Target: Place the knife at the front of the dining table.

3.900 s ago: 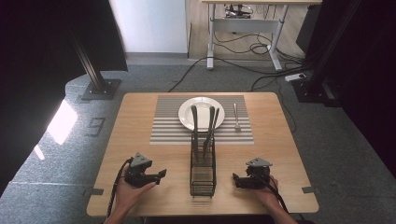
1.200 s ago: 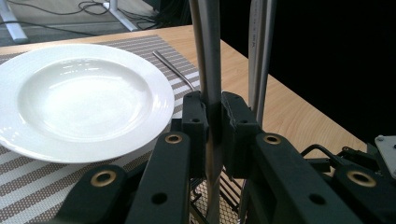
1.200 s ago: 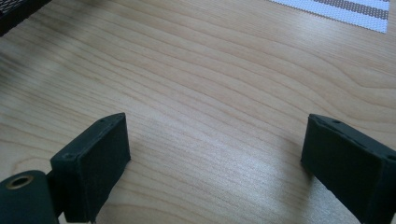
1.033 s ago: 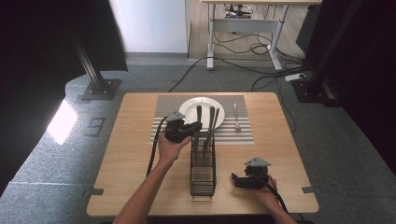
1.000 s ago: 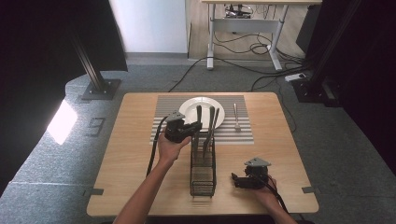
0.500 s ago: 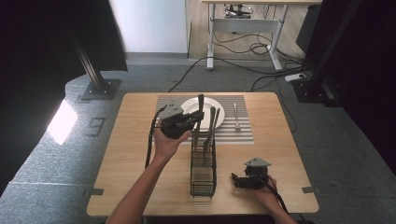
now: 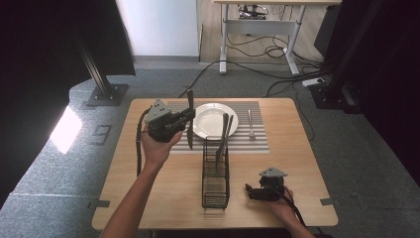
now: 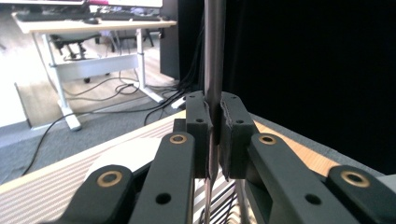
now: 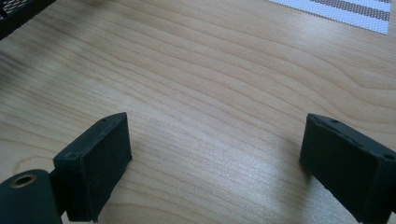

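My left gripper (image 7: 186, 119) is raised above the left part of the striped placemat (image 7: 257, 141), shut on a long dark utensil (image 7: 190, 115) that it holds upright. In the left gripper view the two pads clamp the utensil's thin dark shaft (image 8: 214, 70) at the left gripper (image 8: 214, 140). To its right stands a black wire rack (image 7: 215, 178) with two more dark utensils (image 7: 224, 133) leaning in its far end. The white plate (image 7: 210, 123) lies on the placemat behind the rack. My right gripper (image 7: 251, 192) rests open on the wood, right of the rack's near end; bare wood shows between the right gripper's (image 9: 215, 154) pads.
A silver fork (image 7: 250, 124) lies on the placemat right of the plate. The rack's corner (image 9: 18, 11) and the placemat's edge (image 9: 345, 9) show at the top of the right gripper view. Cables, a desk and black stands sit on the floor beyond the table.
The left hand has lifted the dark utensil up out of the rack and carried it leftward, away from the rack. The right gripper has stayed in place.
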The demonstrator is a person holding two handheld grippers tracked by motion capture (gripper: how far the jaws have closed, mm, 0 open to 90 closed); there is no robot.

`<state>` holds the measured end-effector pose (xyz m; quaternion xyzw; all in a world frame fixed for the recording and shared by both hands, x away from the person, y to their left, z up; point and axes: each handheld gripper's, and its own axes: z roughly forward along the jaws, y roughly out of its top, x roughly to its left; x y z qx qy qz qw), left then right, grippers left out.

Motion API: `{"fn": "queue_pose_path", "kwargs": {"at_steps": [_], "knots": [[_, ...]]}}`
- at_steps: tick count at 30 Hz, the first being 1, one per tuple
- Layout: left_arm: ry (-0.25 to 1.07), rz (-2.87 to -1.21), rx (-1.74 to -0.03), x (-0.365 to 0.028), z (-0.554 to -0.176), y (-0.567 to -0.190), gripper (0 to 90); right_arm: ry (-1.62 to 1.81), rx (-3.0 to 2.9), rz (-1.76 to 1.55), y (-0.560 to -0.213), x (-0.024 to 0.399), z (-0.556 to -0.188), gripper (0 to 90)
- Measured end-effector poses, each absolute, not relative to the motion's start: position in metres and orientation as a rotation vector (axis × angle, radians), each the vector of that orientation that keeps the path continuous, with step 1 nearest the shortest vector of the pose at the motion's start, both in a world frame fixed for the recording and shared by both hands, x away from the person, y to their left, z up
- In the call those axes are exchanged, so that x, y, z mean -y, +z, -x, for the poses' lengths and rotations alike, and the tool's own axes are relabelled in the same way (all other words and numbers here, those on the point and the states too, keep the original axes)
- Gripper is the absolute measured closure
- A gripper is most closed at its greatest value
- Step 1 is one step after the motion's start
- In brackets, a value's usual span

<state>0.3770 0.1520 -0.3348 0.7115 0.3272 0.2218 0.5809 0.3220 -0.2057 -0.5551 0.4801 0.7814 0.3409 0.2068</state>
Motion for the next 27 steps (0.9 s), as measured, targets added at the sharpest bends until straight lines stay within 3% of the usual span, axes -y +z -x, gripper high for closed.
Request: {"fn": "queue_pose_path", "kwargs": {"at_steps": [13, 27], "knots": [[0.501, -1.683, -0.971, -0.186, -0.401, -0.387, 83.6, 0.953, -2.177, -1.332, -0.555, 0.205, -0.322, 9.1], [0.498, -1.739, -1.071, -0.196, -0.422, -0.421, 83.7, 0.953, -2.179, -1.333, -0.555, 0.205, -0.322, 9.2]]}}
